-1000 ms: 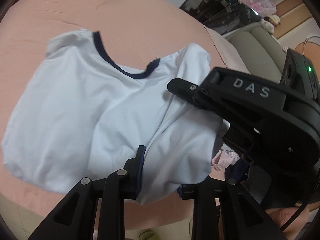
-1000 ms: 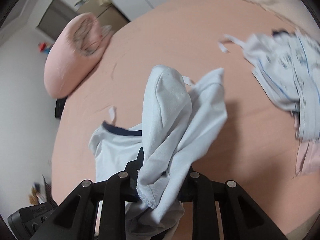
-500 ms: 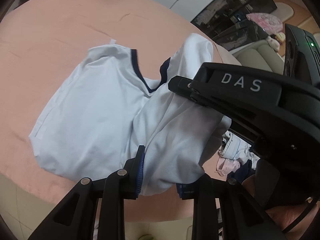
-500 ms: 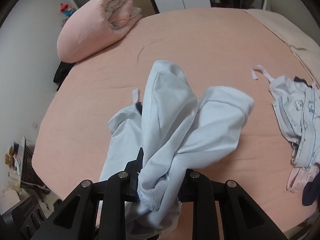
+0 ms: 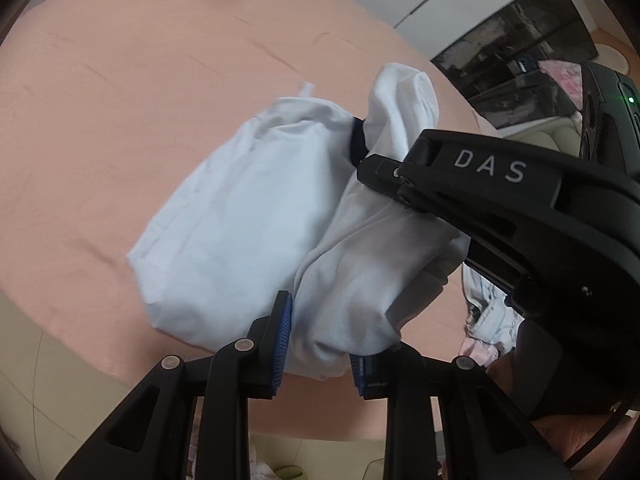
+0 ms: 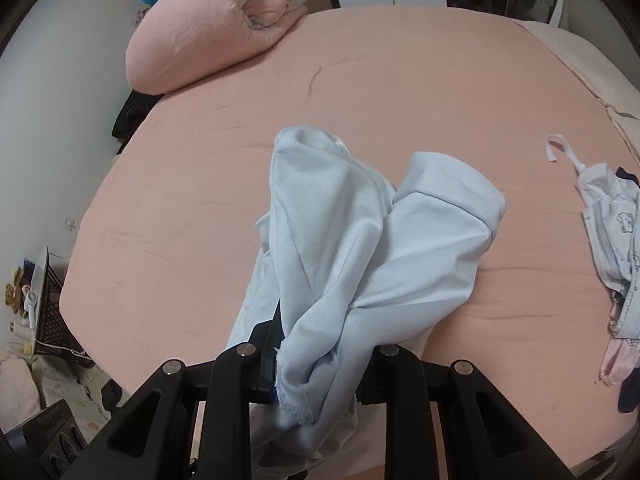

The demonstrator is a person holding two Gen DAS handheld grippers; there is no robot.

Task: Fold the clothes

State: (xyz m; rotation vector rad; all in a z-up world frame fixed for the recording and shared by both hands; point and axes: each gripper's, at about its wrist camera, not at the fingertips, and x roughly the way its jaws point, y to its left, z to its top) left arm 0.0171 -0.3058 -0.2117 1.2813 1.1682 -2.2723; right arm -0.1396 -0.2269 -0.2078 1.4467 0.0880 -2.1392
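One bed (image 6: 400, 92) under a pink sheet, filling both views, its edges cut off by the fisheye rim. One rolled pink duvet (image 6: 208, 28) far ahead and left of the right gripper (image 6: 320, 354), only its near edge caught at the top of the left wrist view. One pale blue shirt (image 5: 244, 216) with navy neck trim, bunched and half lifted off the sheet, draped ahead of the left gripper (image 5: 320, 344); neckline mostly buried in folds, sleeves impossible to tell apart. One small heap of other clothes (image 6: 616, 248) well to the right of the right gripper, partly cut off at the frame edge, count of pieces in it unclear. Two grippers, both clamped on the shirt: left one nearly closed over a thick wad of cloth between blue pads (image 5: 282, 332), right one likewise pinched on a gathered hem, pads largely hidden by fabric. Right gripper also seen from the side in the left wrist view, just right of and above the left gripper, touching the cloth. Part of one hand (image 5: 568, 440) under it, mostly cut off.
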